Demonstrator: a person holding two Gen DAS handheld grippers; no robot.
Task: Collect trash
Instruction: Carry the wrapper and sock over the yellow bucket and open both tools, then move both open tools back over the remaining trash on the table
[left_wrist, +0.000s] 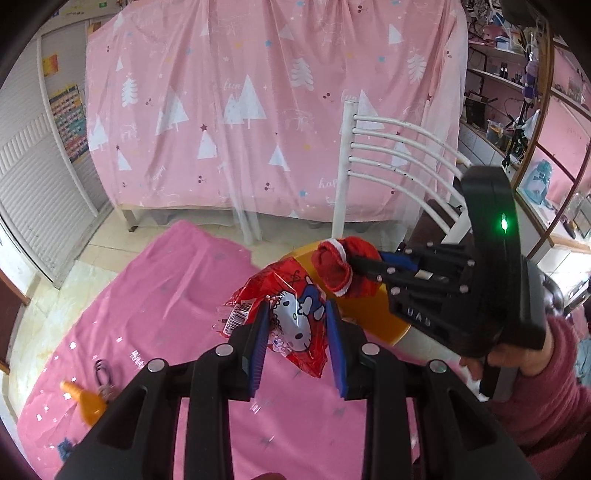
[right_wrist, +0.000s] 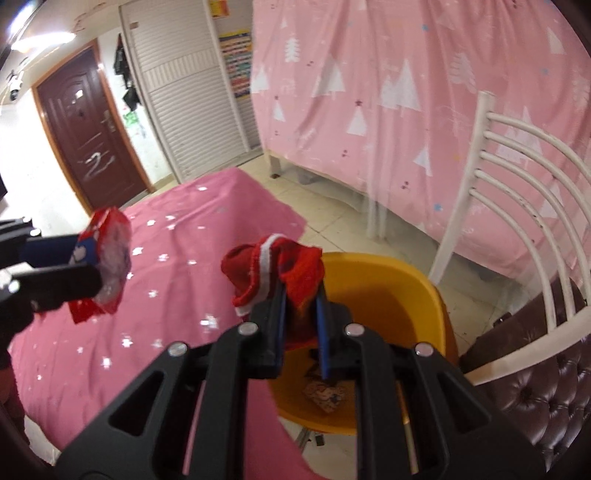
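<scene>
Left gripper (left_wrist: 295, 325) pinching wrapper (left_wrist: 291, 314) above pink surface (left_wrist: 166, 295); right gripper (right_wrist: 301, 314) clamped on red sock (right_wrist: 273, 266) over near rim of yellow bin (right_wrist: 406, 295). Risk: early release drops wrapper short; sock snags pad.

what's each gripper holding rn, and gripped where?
Left gripper: red cartoon snack wrapper, pinched across its middle. Right gripper: red sock with white trim, clamped at its bunched lower part, cuff hanging free above the yellow bin.
</scene>
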